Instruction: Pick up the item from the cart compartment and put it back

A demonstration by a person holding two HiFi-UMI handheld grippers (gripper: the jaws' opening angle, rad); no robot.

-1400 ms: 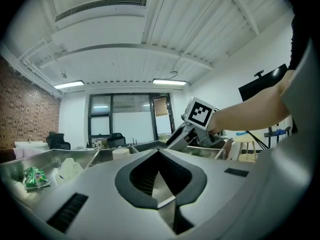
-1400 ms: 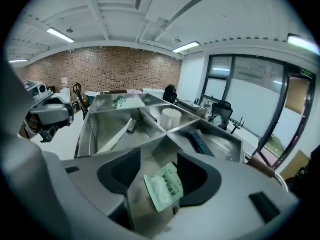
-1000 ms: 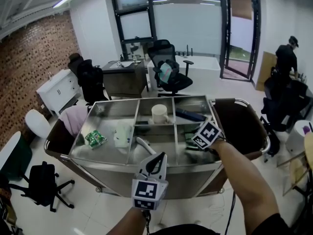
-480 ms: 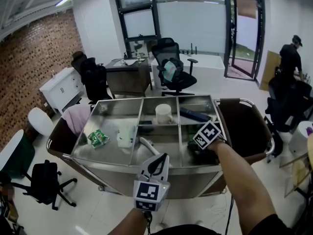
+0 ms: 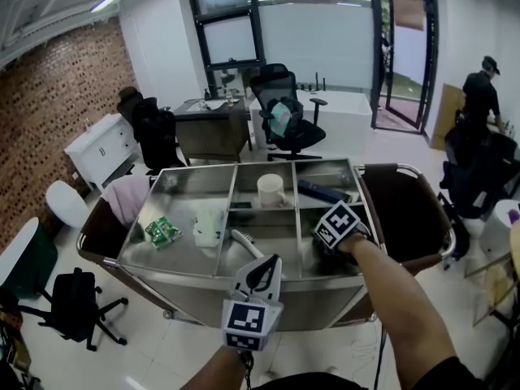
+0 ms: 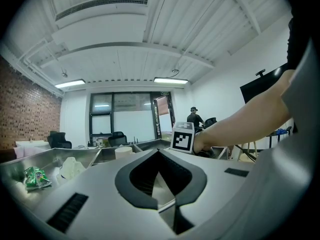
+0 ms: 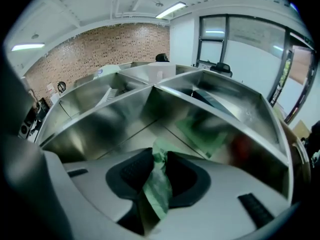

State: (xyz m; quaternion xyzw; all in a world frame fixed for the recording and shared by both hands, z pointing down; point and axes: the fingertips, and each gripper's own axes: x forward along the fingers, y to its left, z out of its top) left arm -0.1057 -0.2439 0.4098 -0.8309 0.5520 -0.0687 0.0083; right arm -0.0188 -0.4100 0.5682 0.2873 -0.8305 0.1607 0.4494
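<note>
The steel cart [image 5: 203, 271] has several compartments. My right gripper [image 5: 319, 247] reaches down into the front right one, its marker cube uppermost. In the right gripper view its jaws are closing, and my right gripper [image 7: 159, 155] has a crumpled green packet [image 7: 158, 190] pinched between the pads, just above the compartment floor [image 7: 125, 139]. My left gripper [image 5: 259, 273] hovers at the cart's front edge, shut and empty; my left gripper [image 6: 159, 152] points across the cart toward the right arm.
Other compartments hold a green snack bag [image 5: 162, 231], a white crumpled item [image 5: 209, 226], a white-handled tool [image 5: 243, 241], a white cup [image 5: 269, 190] and a dark flat item [image 5: 320, 192]. Office chairs [image 5: 286, 120] and desks stand behind; a person [image 5: 478, 96] is far right.
My right gripper has shifted slightly left and lower in the front right compartment. The left gripper has stayed where it was.
</note>
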